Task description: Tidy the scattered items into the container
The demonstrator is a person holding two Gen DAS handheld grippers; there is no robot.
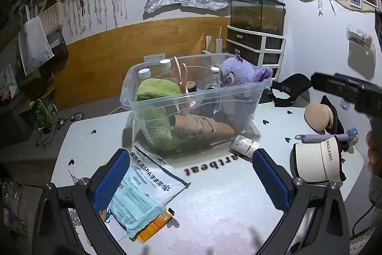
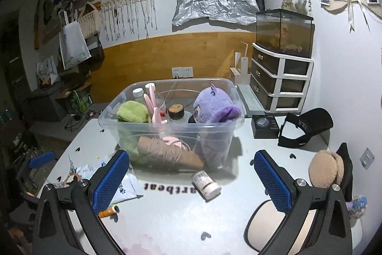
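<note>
Both grippers, left gripper [image 1: 191,179] and right gripper [image 2: 192,179], hover wide apart, empty, near the clear bin [image 2: 112,122], already half full; small white bottle [image 2: 206,182] lies just in front, likely next: drop, close, lift over the rim

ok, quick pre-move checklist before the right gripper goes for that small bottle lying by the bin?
1. Right gripper open, nothing between the jaws: ok.
2. Left gripper open and holding nothing: ok.
3. Small bottle lies on its side on the table, apart from the bin wall: ok.
4. Path from the jaws to the bottle free of other items: ok.
5. Clear bin has room: not ok on the near side, already packed with the purple plush and green plush; back cannot tell.
6. Bottle cap closed: cannot tell.
</note>
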